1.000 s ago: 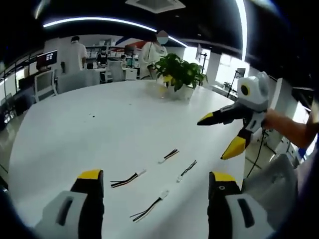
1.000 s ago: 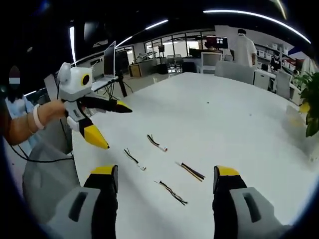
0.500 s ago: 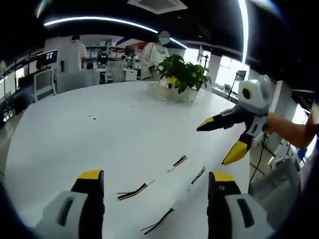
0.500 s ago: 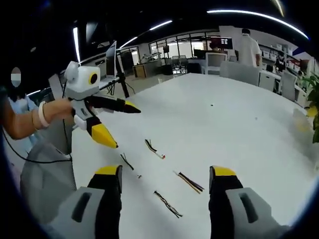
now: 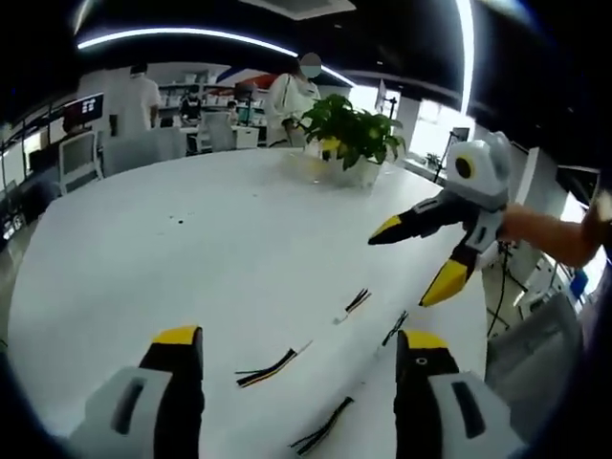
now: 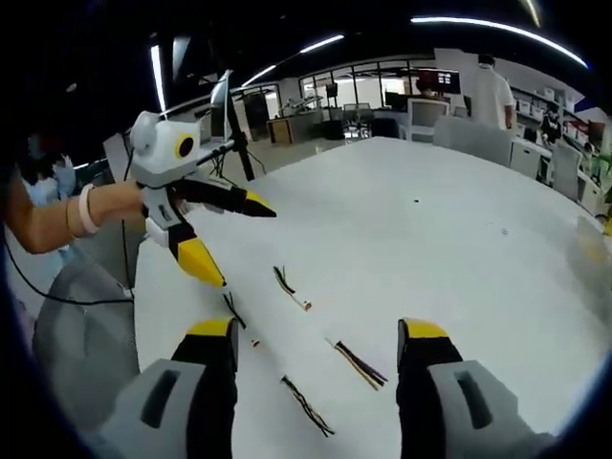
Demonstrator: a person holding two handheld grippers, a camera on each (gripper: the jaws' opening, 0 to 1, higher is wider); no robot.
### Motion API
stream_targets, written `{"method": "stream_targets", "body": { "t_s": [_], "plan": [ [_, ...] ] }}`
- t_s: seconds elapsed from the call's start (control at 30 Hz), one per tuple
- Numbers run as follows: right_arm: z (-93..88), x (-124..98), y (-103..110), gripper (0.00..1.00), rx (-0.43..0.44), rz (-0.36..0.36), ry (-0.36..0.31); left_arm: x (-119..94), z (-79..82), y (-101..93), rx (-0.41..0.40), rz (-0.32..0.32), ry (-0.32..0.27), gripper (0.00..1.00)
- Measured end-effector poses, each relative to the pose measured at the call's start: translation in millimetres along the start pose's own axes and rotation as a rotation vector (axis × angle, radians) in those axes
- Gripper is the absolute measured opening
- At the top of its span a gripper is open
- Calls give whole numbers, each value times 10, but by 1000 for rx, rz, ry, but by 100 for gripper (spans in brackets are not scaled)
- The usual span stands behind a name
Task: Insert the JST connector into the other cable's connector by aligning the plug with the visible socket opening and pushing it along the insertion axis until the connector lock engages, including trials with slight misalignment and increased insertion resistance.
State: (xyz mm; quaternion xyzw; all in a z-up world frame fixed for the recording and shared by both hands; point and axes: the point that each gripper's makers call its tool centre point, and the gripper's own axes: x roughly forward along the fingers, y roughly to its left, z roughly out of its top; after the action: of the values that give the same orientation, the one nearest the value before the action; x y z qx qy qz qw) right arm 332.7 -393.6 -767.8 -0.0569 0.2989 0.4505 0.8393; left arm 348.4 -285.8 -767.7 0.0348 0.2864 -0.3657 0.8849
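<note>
Between both wide-open, empty hand-held grippers (left (image 5: 298,346), right (image 6: 319,337)) lie thin black-wired connector cables (image 6: 360,362) on the white tabletop (image 5: 191,249)

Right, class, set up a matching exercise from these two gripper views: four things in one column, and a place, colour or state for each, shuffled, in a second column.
Things:
1. Potted plant
2. Left gripper
3. Cables
4. Table

Descriptions:
A. White, wide and round-edged
B. Open, held above the table
C. Green, standing at the table's far side
D. Thin, lying loose on the tabletop

Pairs: 1-C, 2-B, 3-D, 4-A
</note>
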Motion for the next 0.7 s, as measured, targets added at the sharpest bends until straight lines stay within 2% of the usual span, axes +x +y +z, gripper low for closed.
{"method": "stream_targets", "body": {
  "t_s": [0.07,0.13,0.3,0.47,0.53,0.6,0.7],
  "plan": [
    [19,18,7,62,31,23,-19,14,-15,-7,3,-13,4,77],
    [15,40,-10,61,28,26,-19,31,-32,-27,12,-32,5,74],
    [-29,82,-46,62,-15,27,5,73,-41,-59,60,-60,-6,65],
    [-58,147,-93,58,-79,37,1,126,-98,-62,76,-83,3,65],
    [-32,156,-154,58,-115,13,-12,141,-114,-54,74,-89,4,65],
    [32,166,-170,58,-113,21,-59,152,-125,-45,74,-92,2,65],
    [32,190,-217,56,-118,32,-79,181,-138,-24,68,-100,-4,63]
  ]
}}
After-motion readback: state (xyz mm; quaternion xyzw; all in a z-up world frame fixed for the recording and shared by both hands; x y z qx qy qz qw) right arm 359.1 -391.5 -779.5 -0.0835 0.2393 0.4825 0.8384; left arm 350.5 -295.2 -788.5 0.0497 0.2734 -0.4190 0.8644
